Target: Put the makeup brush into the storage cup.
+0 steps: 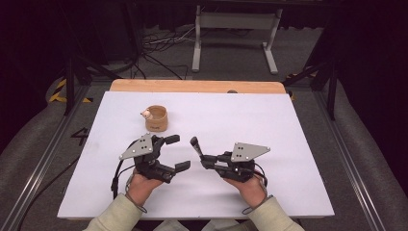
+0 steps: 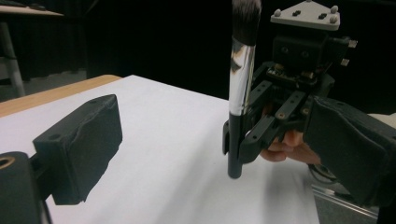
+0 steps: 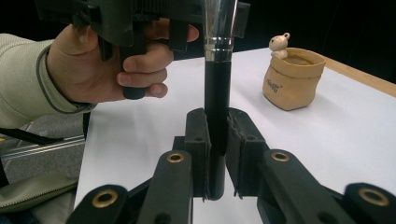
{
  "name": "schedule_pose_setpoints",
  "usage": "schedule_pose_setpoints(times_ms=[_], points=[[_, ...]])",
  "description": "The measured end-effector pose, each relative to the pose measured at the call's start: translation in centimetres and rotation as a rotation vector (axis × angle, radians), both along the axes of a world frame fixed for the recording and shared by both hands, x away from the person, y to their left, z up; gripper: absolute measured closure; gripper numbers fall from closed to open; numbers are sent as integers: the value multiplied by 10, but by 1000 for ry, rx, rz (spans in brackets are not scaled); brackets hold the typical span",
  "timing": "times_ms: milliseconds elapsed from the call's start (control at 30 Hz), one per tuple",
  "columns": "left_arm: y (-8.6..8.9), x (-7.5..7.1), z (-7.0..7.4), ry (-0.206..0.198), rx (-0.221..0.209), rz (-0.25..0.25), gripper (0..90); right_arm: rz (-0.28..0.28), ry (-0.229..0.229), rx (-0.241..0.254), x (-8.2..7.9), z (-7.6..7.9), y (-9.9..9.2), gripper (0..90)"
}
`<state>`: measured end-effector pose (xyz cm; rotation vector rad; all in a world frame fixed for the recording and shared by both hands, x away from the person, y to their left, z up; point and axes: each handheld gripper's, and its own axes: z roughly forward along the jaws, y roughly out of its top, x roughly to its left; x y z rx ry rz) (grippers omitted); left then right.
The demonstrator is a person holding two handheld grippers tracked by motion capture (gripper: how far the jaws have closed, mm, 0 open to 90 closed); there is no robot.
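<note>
White table [image 1: 288, 144], pot [image 1: 156, 119] (lettering perhaps illegible)

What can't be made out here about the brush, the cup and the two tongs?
- Brush: right gripper view, bristles cut off by the top edge; in the high view too small to tell.
- Cup: high view, contents hidden by its wall; lettering on it too small to read.
- Left tongs: open; in the left gripper view, jaw tips cut off by the frame edges.
- Right tongs: shut on the brush handle.
</note>
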<state>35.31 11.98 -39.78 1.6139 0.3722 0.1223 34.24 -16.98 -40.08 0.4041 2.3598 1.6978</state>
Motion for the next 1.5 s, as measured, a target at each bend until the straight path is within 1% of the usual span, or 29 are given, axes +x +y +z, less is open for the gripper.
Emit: schedule_pose_setpoints(times_ms=[133,200,367,433,533,567,667,767,833,933,1067,1100,1133,1167,1233,1267,1367,1467,1500], points=[[-11,2,2,5,-14,-31,90,-9,-4,6,-1,-1,-1,797],[-16,2,3,3,-11,-40,103,-14,-5,8,-2,-1,-1,797],[-26,4,3,7,2,-41,154,-24,-8,11,-3,-3,-4,797],[-29,6,3,12,4,-47,173,-28,-7,10,-4,-3,-5,797],[-33,7,1,23,19,-63,204,-29,-10,11,-5,-3,-5,796],[-33,7,1,23,19,-63,222,-29,-10,11,-5,-3,-5,796],[-34,8,0,36,27,-69,233,-30,-12,15,-5,-4,-5,796],[-33,8,0,40,33,-74,270,-31,-16,13,-5,-5,-3,796],[-32,7,0,44,33,-77,339,-26,-16,12,-5,-5,-2,796],[-31,7,1,52,31,-74,411,-22,-15,9,-5,-6,0,796],[-29,6,2,40,32,-57,453,-27,-11,-4,-5,-7,0,796],[-29,6,2,36,31,-59,503,-39,-8,-16,-4,-8,0,796],[-29,6,2,36,31,-59,535,-39,-8,-16,-4,-8,0,796],[-29,5,2,37,36,-63,535,-40,-7,-12,-4,-9,0,796],[-30,5,1,37,41,-67,598,-43,-8,-10,-4,-9,-1,796],[-30,5,1,38,43,-71,614,-43,-11,-8,-4,-8,-1,796],[-30,5,-1,49,40,-74,669,-45,-14,-5,-5,-8,-1,796],[-30,4,-1,37,37,-76,773,-48,-14,-7,-5,-8,-1,796],[-30,4,-1,40,33,-81,775,-46,-15,-7,-5,-8,-1,796]])
